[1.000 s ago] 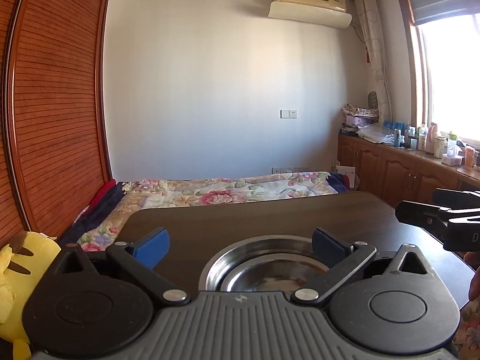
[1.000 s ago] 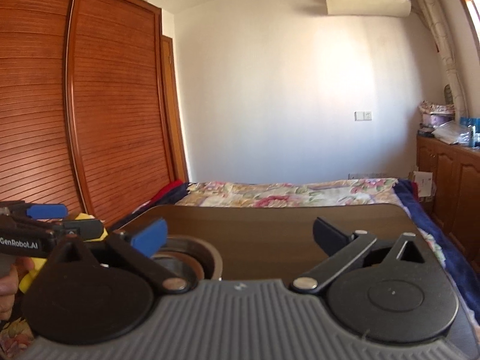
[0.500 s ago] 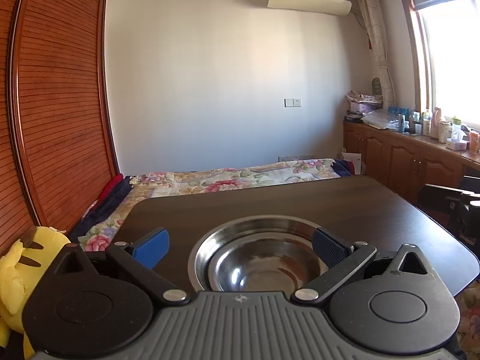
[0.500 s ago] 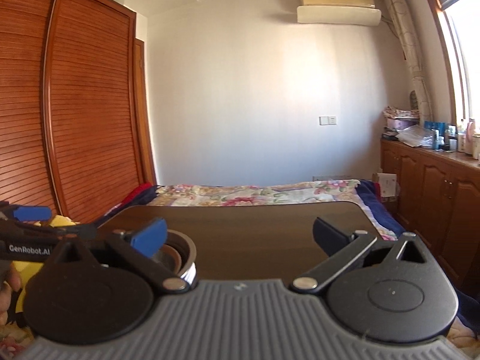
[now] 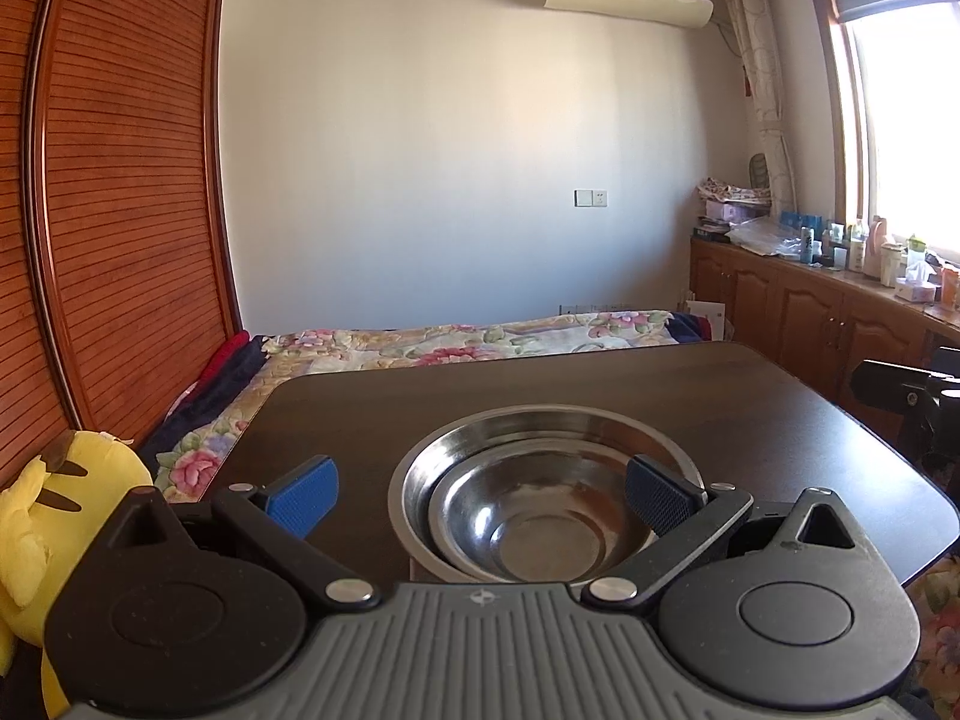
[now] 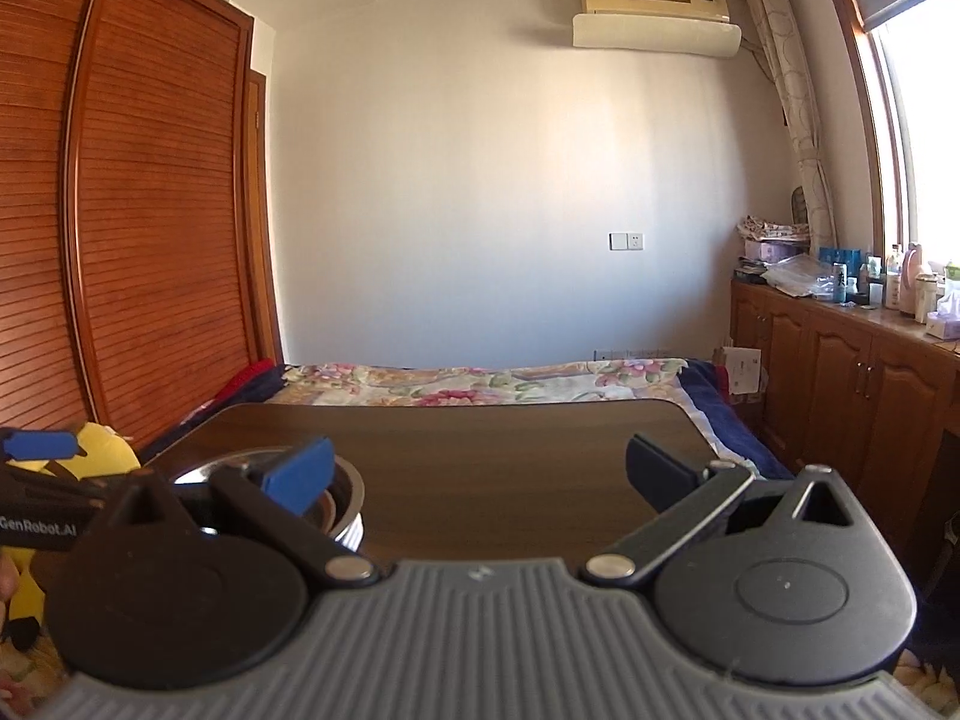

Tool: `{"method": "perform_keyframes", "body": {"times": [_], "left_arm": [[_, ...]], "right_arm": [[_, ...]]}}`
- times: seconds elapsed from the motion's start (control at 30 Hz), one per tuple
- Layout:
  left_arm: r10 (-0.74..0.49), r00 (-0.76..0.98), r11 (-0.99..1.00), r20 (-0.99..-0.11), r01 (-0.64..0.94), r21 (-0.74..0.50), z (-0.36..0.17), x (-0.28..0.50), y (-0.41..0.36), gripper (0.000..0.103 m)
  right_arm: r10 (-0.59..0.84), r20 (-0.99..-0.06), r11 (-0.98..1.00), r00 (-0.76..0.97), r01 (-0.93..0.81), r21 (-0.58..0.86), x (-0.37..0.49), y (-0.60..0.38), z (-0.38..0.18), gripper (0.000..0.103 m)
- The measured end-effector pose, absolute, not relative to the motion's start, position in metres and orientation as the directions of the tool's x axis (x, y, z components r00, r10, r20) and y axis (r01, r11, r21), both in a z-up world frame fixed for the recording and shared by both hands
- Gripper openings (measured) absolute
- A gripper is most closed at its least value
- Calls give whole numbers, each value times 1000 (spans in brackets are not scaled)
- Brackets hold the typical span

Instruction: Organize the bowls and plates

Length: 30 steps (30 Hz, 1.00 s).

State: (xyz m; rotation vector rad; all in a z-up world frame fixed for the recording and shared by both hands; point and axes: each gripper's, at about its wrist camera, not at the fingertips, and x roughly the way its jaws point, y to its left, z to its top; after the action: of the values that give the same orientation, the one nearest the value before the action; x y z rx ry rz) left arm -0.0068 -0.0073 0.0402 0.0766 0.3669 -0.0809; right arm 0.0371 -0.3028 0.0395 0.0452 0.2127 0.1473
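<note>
A stack of steel bowls rests on the dark wooden table, a smaller bowl nested inside a larger one. My left gripper is open just in front of the stack, its blue pads on either side of the near rim, holding nothing. In the right wrist view the same bowl stack sits at the left, partly hidden behind the left finger. My right gripper is open over bare table, to the right of the bowls. The left gripper shows at that view's left edge.
A yellow plush toy lies off the table's left edge. A floral bed is beyond the table. A slatted wooden wardrobe stands on the left, cabinets with bottles along the right wall under a window.
Both cameras have pulled back and risen, so more of the bowl stack and table shows in the left view. The right gripper drifted away to the right. Both stayed open.
</note>
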Motion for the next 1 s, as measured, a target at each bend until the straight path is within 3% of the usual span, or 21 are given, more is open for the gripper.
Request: {"method": "perform_keyframes", "body": {"times": [1.0], "left_arm": [[-53, 920, 995, -388, 83, 60, 24, -4, -2, 103]], "right_arm": [[129, -262, 992, 956, -122, 43, 43, -307, 20, 103]]}}
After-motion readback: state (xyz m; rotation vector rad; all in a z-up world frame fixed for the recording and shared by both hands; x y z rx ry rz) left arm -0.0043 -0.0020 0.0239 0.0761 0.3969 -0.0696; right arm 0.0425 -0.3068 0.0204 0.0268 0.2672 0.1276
